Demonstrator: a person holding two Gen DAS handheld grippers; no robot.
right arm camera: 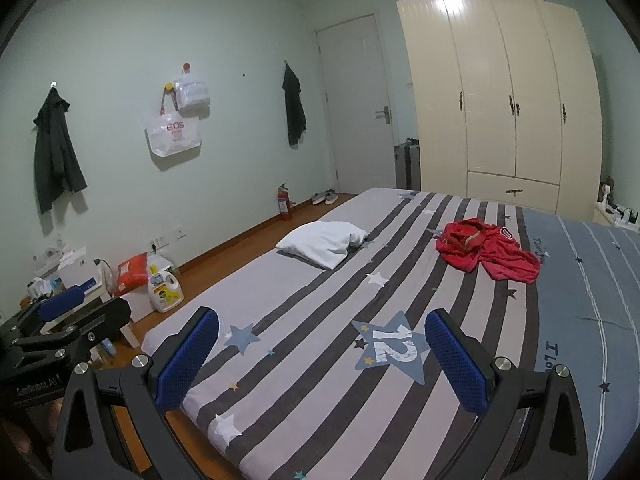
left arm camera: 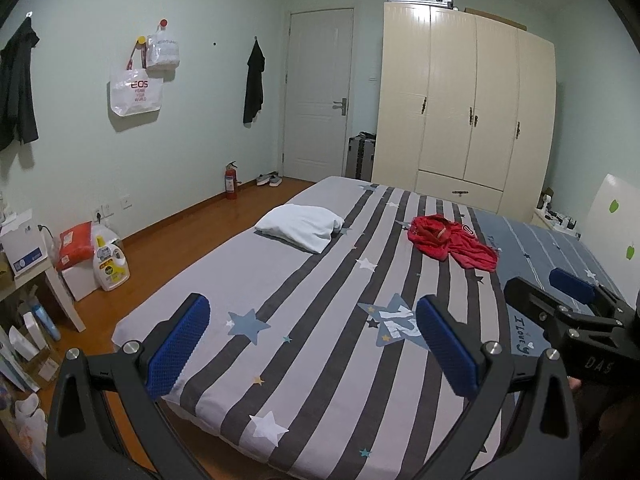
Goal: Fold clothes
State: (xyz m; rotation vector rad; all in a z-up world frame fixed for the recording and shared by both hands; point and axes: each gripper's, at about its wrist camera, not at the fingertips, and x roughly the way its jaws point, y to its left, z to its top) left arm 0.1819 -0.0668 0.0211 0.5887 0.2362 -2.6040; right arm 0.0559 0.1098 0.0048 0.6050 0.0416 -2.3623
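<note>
A crumpled red garment (left arm camera: 452, 242) (right arm camera: 486, 254) lies on the far right part of the striped bed (left arm camera: 304, 280) (right arm camera: 320, 320). A folded white garment (left arm camera: 300, 228) (right arm camera: 322, 242) rests near the bed's left edge. My left gripper (left arm camera: 312, 344) hovers open over the bed's near end, far short of both garments, with nothing between its blue pads. My right gripper (right arm camera: 322, 360) is also open and empty, held at the same near end. Each view catches the other gripper at its side edge: the right gripper (left arm camera: 572, 292) and the left gripper (right arm camera: 64, 304).
A cream wardrobe (left arm camera: 464, 96) stands behind the bed, beside a white door (left arm camera: 320, 92). On the wooden floor to the left are a detergent bottle (left arm camera: 109, 262), a red packet (left arm camera: 74, 244), a fire extinguisher (left arm camera: 231, 180), shoes and a cluttered small table (left arm camera: 28, 276). Dark clothes and bags hang on the wall.
</note>
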